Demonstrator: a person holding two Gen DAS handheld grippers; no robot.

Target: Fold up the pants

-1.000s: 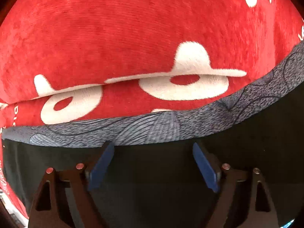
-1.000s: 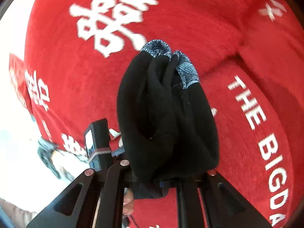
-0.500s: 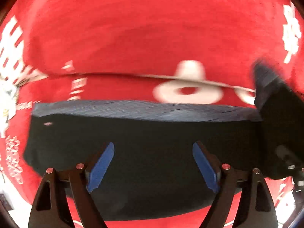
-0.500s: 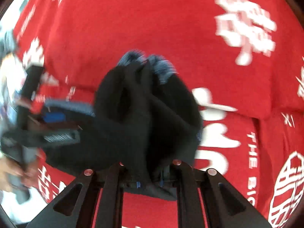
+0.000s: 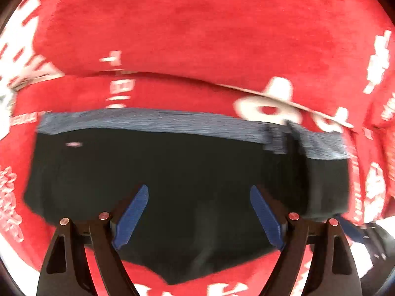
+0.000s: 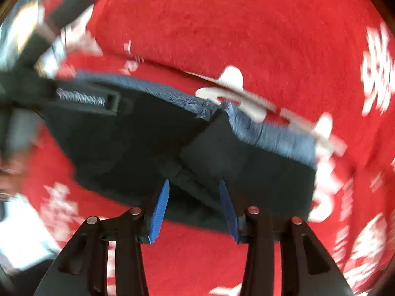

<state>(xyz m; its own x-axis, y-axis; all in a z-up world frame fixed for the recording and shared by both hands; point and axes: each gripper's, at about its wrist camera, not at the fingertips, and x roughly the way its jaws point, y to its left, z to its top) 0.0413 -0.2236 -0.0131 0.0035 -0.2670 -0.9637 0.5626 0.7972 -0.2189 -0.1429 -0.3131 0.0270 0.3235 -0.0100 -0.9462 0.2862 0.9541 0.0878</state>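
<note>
Black pants [image 5: 187, 192] lying folded on red blanket [image 5: 197, 37], centre frame. Left gripper [image 5: 198, 215] spread wide above them, released. Right gripper [image 6: 195, 208] jaws opening, hovering over pants' lower edge.

Cover: a red cloth [image 5: 197, 24] with white signs and letters fills both views.
Fold: one crease runs across it.
Light: bright.
</note>
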